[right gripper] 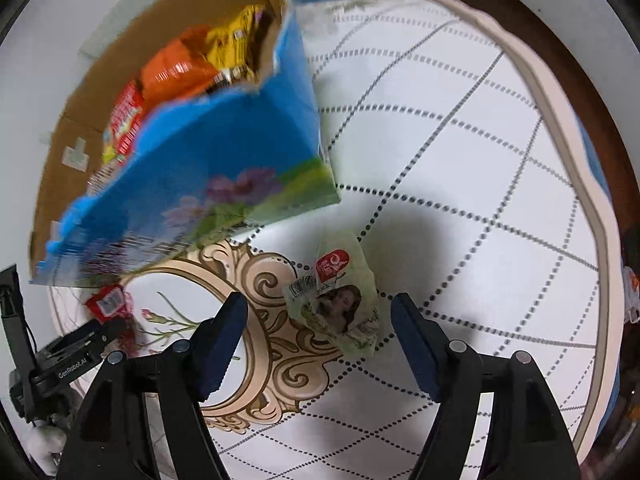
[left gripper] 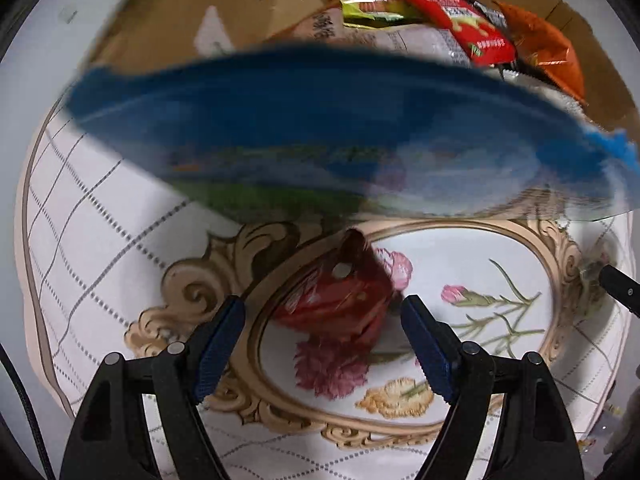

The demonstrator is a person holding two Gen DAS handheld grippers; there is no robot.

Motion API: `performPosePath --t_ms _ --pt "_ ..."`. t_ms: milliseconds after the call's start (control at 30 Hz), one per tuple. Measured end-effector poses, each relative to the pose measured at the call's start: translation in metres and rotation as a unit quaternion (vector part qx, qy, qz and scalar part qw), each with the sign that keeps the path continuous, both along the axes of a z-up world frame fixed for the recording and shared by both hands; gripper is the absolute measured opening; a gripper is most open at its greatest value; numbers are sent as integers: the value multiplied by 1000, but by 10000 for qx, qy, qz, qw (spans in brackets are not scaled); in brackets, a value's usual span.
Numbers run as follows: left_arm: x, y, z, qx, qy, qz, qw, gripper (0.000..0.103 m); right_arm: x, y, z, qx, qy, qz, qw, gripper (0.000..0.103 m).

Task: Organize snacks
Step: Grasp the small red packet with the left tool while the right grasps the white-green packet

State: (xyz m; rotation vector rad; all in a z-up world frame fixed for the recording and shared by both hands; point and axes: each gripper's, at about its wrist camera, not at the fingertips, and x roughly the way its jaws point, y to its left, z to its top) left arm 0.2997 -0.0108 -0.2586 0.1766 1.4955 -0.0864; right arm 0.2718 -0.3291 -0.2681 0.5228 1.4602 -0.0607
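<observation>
One blue cardboard box (right gripper: 224,148), torn open, holds assorted snack packets (left gripper: 432,8). In front of the box we log a pale green packet (right gripper: 340,308) between the released right gripper (right gripper: 318,332), and a red packet (left gripper: 340,300) ahead of the released left gripper (left gripper: 322,336).

Your box (right gripper: 224,152): cardboard, raw brown inside, printed blue outside, torn rough edge; packets (left gripper: 444,16) in it glossy foil; red pack (left gripper: 340,300) shiny; pale wrapper (right gripper: 340,304) crinkled plastic; tablecloth (right gripper: 460,184) smooth, matt; your pads (left gripper: 220,344) ribbed blue, arms matt black plastic.
</observation>
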Motion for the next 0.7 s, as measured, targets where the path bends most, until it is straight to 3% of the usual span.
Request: performPosePath --t_ms 67,133,200,267,467,700 --pt "1 -2 -3 34 -54 -7 10000 48 4 5 -8 -83 73 74 9999 77" --pt "1 -1 -3 -17 -78 20 10000 47 7 10 -17 -121 82 118 9998 76" --pt "0 1 -1 -68 -122 62 9999 44 9 13 -19 -270 -2 132 9995 58" --pt "-4 3 1 -124 -118 101 9998 44 9 16 -18 -333 -119 185 9992 51" --pt "-45 6 -1 -504 221 144 9984 44 -7 39 -13 -206 -142 622 9978 50" --pt "-109 5 -16 -859 747 122 9934 44 -59 80 -20 197 138 1255 9918 50"
